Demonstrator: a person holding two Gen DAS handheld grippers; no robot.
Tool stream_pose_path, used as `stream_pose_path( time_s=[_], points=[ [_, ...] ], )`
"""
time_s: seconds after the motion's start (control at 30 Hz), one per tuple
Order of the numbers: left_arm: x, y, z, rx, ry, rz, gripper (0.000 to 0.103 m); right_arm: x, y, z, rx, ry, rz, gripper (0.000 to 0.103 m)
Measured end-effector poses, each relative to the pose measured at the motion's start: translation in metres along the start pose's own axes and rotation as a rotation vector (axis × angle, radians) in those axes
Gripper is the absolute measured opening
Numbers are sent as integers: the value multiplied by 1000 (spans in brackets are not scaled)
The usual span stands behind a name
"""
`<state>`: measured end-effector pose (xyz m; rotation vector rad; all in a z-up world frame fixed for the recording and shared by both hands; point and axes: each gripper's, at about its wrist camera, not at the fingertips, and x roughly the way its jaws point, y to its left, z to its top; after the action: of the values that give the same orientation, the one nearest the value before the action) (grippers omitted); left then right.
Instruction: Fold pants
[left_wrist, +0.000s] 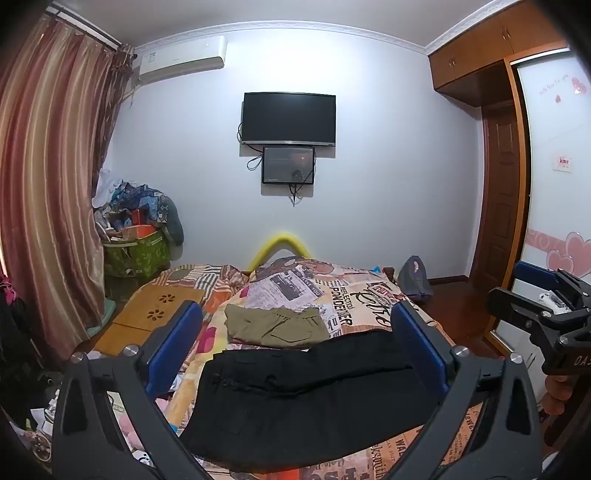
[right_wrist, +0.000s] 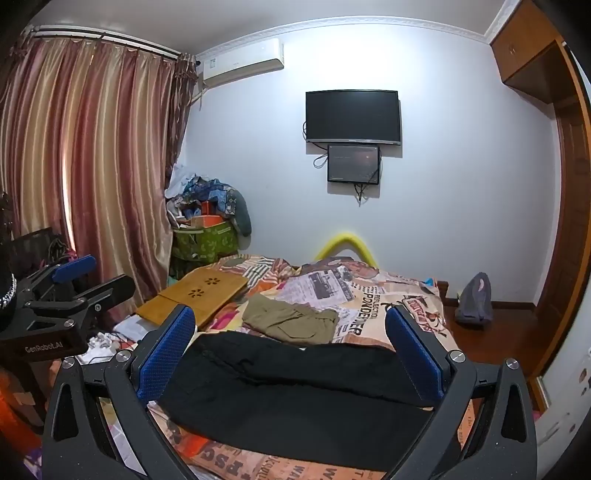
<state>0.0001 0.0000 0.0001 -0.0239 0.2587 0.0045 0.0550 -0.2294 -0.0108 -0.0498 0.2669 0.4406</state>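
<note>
- The black pants (left_wrist: 314, 391) lie folded flat near the front edge of the bed (left_wrist: 373, 299), spread sideways across its patchwork newspaper-print cover; a fold line runs along their length.
- The left gripper (left_wrist: 295, 343) hovers over them, its blue-padded fingers (left_wrist: 177, 343) spread wide and gripping nothing; the pants show in the gap between them.
- The right gripper (right_wrist: 291, 347) hangs above the same garment, its fingers (right_wrist: 166, 354) equally wide apart and empty. In the right wrist view the left gripper's body reads "GenRobot.AI".
- Just behind the black pants, toward the middle of the bed, an olive pair of pants (left_wrist: 275, 326) sits folded, with a pocket flap facing up.
- The cover's print carries partly readable words such as "REFLECTION" and "WA…", most of them upside down or cut off.
- A wooden lap tray (right_wrist: 195, 295) with flower-shaped cutouts rests at the left edge of the bed.
- A yellow foam tube (left_wrist: 279, 245) arches at the far edge.
- On the wall beyond hang a dark TV (left_wrist: 289, 118), a smaller screen (left_wrist: 288, 165) just below it, and an air conditioner (left_wrist: 183, 57).
- Striped curtains (right_wrist: 85, 155) cover the left side, next to a green box (right_wrist: 205, 240) heaped with clutter.
</note>
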Motion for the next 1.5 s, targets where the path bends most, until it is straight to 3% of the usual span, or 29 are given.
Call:
stream_pose_path(
  time_s=[1.5],
  points=[
    [9, 5, -1, -9, -1, 13, 103, 11, 3, 4, 0, -14, 27, 103]
  ],
)
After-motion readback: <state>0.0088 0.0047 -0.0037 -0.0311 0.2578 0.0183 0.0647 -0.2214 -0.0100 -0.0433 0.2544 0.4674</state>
